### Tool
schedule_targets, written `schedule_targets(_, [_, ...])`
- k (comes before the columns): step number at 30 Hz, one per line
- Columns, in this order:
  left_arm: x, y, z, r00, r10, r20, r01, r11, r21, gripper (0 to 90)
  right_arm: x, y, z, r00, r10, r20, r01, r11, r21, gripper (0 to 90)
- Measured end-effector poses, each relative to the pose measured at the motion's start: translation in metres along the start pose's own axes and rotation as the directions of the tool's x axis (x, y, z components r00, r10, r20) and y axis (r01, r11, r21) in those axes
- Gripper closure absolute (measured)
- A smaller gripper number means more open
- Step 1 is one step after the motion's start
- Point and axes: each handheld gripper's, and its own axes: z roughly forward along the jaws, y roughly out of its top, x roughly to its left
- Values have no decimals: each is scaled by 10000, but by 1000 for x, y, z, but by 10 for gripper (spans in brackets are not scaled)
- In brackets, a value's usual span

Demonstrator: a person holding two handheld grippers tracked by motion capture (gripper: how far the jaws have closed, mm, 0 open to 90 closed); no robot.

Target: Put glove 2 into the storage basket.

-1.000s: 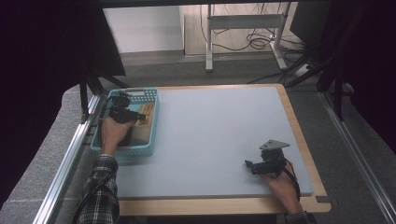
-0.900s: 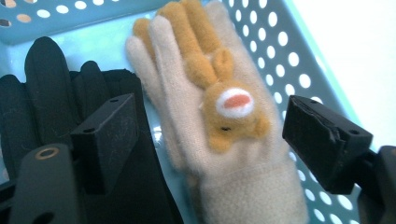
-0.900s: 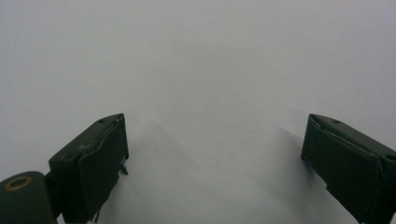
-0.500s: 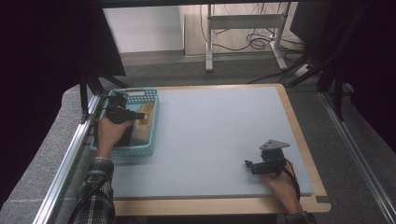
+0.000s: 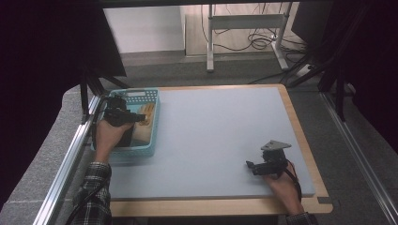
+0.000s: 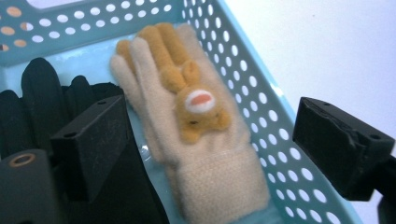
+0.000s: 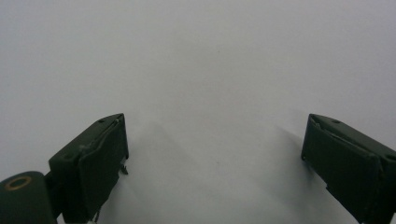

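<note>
The left gripper has lifted slightly above the basket; its jaws have just been opening, apart over the glove. The right gripper stayed put, jaws apart.

The right gripper hangs over the pale grey table — jaws spread wide (nothing between them), faint shadows beneath.

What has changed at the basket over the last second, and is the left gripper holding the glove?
The left gripper has just been opening its jaws and has drawn back a little over the basket. The cream glove lies loose on the basket floor between the jaws, beside the black glove. The right gripper stayed put on the table, jaws open.
</note>
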Motion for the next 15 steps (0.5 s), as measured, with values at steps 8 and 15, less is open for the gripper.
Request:
schedule_targets(8, [-9,-2,-5,9994,343,87,-341,9992,-216,67,0,0,0,10000,-2,-1,2,10000,0,67])
schedule_targets(15, [-23,-2,-8,9974,634,351,-616,9968,-512,56,0,0,0,10000,-2,0,2,10000,2,68])
